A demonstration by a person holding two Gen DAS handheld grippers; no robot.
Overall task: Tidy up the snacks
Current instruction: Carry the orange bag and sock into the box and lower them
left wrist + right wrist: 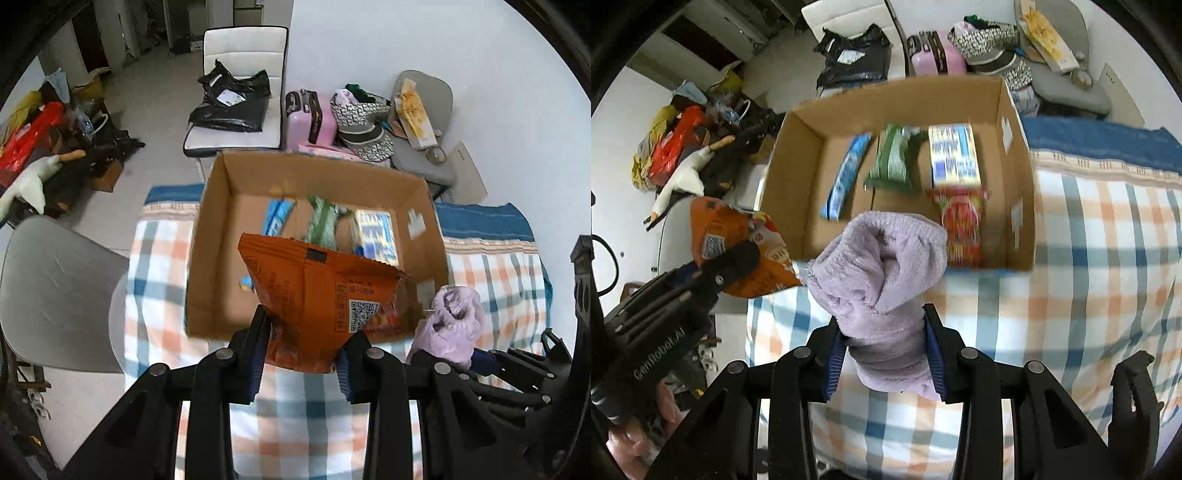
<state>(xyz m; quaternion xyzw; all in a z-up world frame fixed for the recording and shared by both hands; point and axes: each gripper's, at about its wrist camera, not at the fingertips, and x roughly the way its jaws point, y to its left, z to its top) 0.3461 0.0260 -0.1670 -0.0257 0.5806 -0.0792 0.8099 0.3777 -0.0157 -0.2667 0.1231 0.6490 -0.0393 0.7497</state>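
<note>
Gripping an orange snack bag (314,295), the left gripper (303,354) hovers just before the cardboard box (207,288) near wall; box lies directly ahead. Right gripper (886,354) clamps a lilac cloth (882,266) alongside.

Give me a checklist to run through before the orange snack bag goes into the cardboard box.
1. Left claw grips the orange snack bag: ok, clamped at its lower end.
2. Bag is over the cardboard box: cannot tell; the left view shows it in front of the opening, the right view shows it beside the left wall.
3. Free floor space in the box: ok, bare cardboard at the near left, beside the blue packet.
4. Snacks already inside lie clear of that spot: ok, green packet, blue-and-white box and red packet sit further right.
5. Right claw is free: not ok, it holds a purple cloth.
</note>
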